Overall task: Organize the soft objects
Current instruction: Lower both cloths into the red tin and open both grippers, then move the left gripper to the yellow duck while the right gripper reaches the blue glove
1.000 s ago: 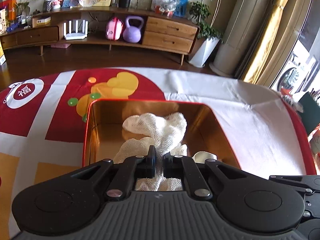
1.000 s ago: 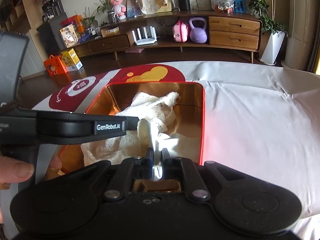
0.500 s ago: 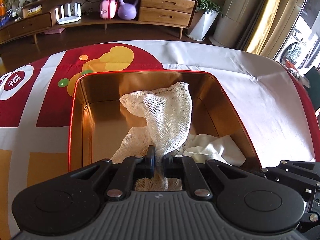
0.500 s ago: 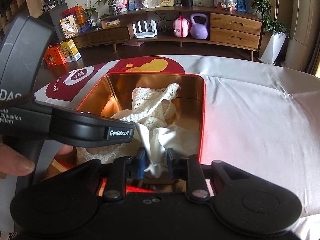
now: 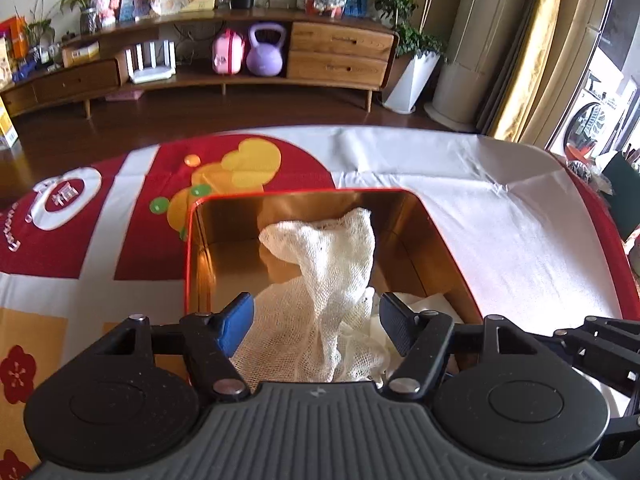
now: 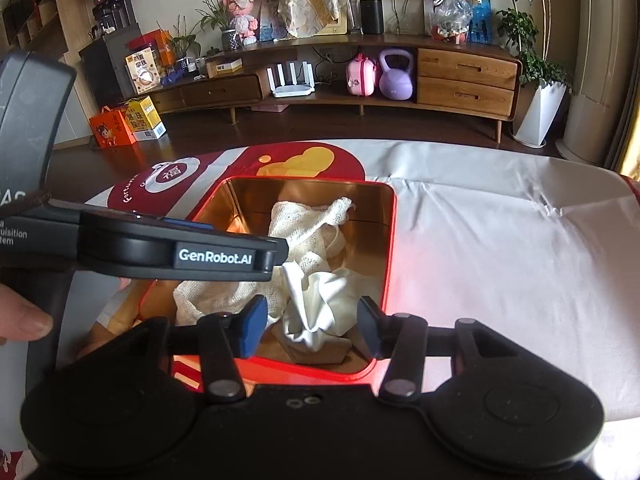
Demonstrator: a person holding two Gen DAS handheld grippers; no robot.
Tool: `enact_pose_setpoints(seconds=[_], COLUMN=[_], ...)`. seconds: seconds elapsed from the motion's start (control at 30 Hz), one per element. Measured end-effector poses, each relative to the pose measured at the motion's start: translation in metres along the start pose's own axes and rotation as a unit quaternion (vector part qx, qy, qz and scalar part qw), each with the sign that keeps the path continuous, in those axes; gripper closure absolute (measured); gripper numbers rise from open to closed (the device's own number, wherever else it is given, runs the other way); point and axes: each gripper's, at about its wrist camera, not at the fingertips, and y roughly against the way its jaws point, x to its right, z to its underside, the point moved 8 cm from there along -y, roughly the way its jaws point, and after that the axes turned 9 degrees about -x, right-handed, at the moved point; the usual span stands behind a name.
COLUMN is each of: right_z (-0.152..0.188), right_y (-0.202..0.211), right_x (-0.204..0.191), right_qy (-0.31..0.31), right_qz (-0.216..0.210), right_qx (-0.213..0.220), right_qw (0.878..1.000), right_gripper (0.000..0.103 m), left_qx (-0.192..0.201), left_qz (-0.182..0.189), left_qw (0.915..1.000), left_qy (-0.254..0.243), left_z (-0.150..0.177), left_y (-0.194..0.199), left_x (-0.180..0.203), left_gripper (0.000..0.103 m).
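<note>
Both your tongs are opening over the red tin (image 6: 390,240), the left tongs (image 5: 316,322) around the net cloth (image 5: 332,264), the right tongs (image 6: 312,322) around the white cloth (image 6: 320,300), gripping neither.

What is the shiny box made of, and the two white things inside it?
The box looks like thin metal: its gold inside mirrors the light, and its rim is glossy red. The netted cloth seems to be loose cotton gauze, since you can see its open weave of tiny holes. The smooth cloth looks like finer woven fabric, matte with soft folds; its fibre can't be told.

Mesh cloth (image 5: 332,264) crowds the tin (image 5: 444,248); tablecloth (image 5: 500,232) beside lies open.
</note>
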Motion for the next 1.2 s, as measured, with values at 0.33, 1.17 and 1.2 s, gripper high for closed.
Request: enact_pose_setpoints(seconds=[0.33, 1.17, 1.2], right_z=[0.006, 0.064, 0.068], right_y=[0.050, 0.149, 0.151], right_x=[-0.006, -0.042, -0.043], right_qy=[-0.008, -0.004, -0.004], right_qz=[-0.003, -0.015, -0.016], right_qx=[0.025, 0.079, 0.079], right_qw=[1.000, 0.997, 0.997], right_gripper=[0.039, 0.009, 0.009], left_qx=[0.023, 0.067, 0.069], left_qz=[-0.003, 0.026, 0.026], left_qw=[0.9997, 0.9971, 0.9969], left_qy=[-0.007, -0.026, -0.027], left_z=[0.011, 0.098, 0.102], left_y=[0.049, 0.170, 0.174], left_x=[0.003, 0.012, 0.013], left_gripper=[0.034, 0.021, 0.021])
